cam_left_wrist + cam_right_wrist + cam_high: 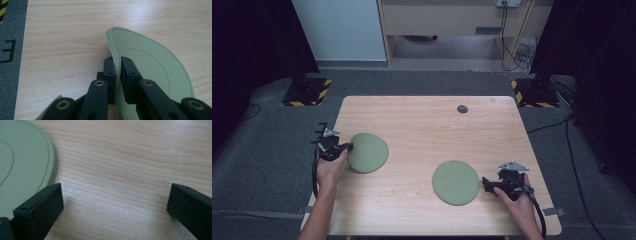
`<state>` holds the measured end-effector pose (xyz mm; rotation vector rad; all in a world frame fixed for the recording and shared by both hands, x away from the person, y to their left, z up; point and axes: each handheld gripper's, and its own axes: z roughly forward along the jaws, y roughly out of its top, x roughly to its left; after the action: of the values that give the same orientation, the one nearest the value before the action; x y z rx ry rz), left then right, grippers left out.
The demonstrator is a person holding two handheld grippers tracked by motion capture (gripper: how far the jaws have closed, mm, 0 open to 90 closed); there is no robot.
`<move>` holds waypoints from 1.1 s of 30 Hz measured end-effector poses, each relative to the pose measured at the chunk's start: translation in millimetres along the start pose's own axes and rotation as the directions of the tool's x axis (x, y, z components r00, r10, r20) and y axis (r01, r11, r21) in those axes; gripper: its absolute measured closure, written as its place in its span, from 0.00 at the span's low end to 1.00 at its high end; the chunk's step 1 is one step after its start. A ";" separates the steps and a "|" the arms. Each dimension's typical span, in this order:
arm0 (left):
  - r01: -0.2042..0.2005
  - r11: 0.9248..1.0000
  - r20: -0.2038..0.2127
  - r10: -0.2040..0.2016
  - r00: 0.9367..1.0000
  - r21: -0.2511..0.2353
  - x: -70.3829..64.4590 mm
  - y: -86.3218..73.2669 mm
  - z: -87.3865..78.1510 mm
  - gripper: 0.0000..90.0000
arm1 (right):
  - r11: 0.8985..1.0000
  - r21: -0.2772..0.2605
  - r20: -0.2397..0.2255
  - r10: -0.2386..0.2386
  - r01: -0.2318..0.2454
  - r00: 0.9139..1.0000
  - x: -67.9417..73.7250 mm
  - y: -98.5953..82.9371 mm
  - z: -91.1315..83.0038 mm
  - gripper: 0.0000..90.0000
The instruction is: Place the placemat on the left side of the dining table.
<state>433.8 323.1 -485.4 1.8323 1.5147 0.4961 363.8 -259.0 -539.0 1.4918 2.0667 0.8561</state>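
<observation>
1. The left gripper (346,147) has its fingers (110,72) closed on the rim of a green plate (369,152), whose edge runs between them; the plate tilts up off the desk (422,125) at the held side.
2. The right gripper (486,183) has its fingers (40,210) spread wide, with bare desk between them.
3. A second green plate (455,182) lies flat just beside the right fingers, its rim at one fingertip.
4. Both plates are round, matte pale green, with faint concentric rings.
</observation>
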 end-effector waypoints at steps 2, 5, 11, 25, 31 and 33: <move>-0.005 1.000 -0.004 0.005 1.000 0.004 0.1 0.0 0.2 0.91 | 1.000 0.000 0.000 0.000 0.000 1.000 0.1 0.0 0.0 0.01; -0.008 1.000 -0.007 0.008 1.000 0.008 0.8 0.1 0.6 0.91 | 1.000 0.000 0.000 0.000 0.000 1.000 0.0 0.0 0.0 0.01; -0.012 1.000 -0.022 0.012 1.000 0.013 2.1 0.2 0.7 0.92 | 1.000 0.000 0.000 0.001 -0.001 1.000 0.1 0.0 0.0 0.01; -0.006 1.000 -0.061 0.008 0.998 0.029 9.6 -2.2 -0.8 0.92 | 1.000 0.000 0.000 0.001 -0.001 1.000 0.1 0.0 -0.1 0.01; -0.002 0.999 -0.082 0.005 0.997 0.038 13.8 -3.0 -1.2 0.91 | 1.000 -0.002 0.000 -0.004 0.004 1.000 0.1 -0.2 -0.1 0.01; 0.001 0.999 -0.086 0.003 0.996 0.042 15.4 -3.1 -1.5 0.90 | 1.000 -0.001 0.000 -0.004 0.004 1.000 0.2 -0.2 -0.1 0.01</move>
<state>434.5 338.6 -488.8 1.8654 1.5925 0.5539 363.5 -259.0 -539.1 1.4867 2.0679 0.8558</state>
